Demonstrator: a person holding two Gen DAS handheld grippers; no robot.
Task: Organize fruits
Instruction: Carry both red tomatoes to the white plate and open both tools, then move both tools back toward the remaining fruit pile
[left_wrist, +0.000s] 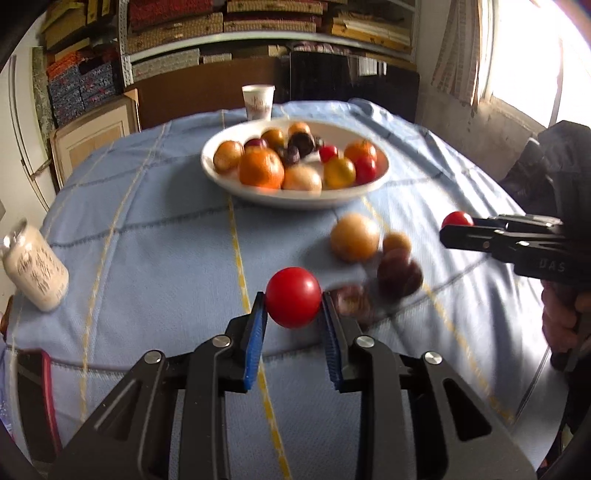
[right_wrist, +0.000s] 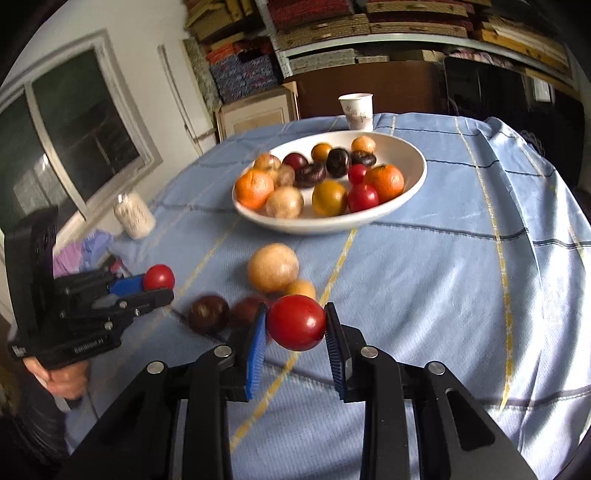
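My left gripper (left_wrist: 293, 301) is shut on a red tomato (left_wrist: 293, 297), held just above the blue cloth. My right gripper (right_wrist: 297, 321) is shut on another red tomato (right_wrist: 296, 322). Each gripper shows in the other's view: the right gripper (left_wrist: 452, 225) at the right edge with its tomato (left_wrist: 457, 218), the left gripper (right_wrist: 157, 286) at the left edge with its tomato (right_wrist: 159, 277). A white bowl (left_wrist: 229, 181) (right_wrist: 417, 162) of mixed fruit stands farther back. Between grippers and bowl, loose fruit lies on the cloth: a tan round fruit (left_wrist: 354, 237) (right_wrist: 272, 267), a smaller tan one (right_wrist: 301, 288) and dark plums (left_wrist: 399, 275) (right_wrist: 208, 314).
A paper cup (left_wrist: 258, 101) (right_wrist: 356, 110) stands behind the bowl. A jar of white grains (left_wrist: 37, 271) (right_wrist: 133, 216) sits near the table's left edge, a phone (left_wrist: 35, 402) at the near left corner. The blue cloth (right_wrist: 443, 277) covers the round table. Shelves fill the back wall.
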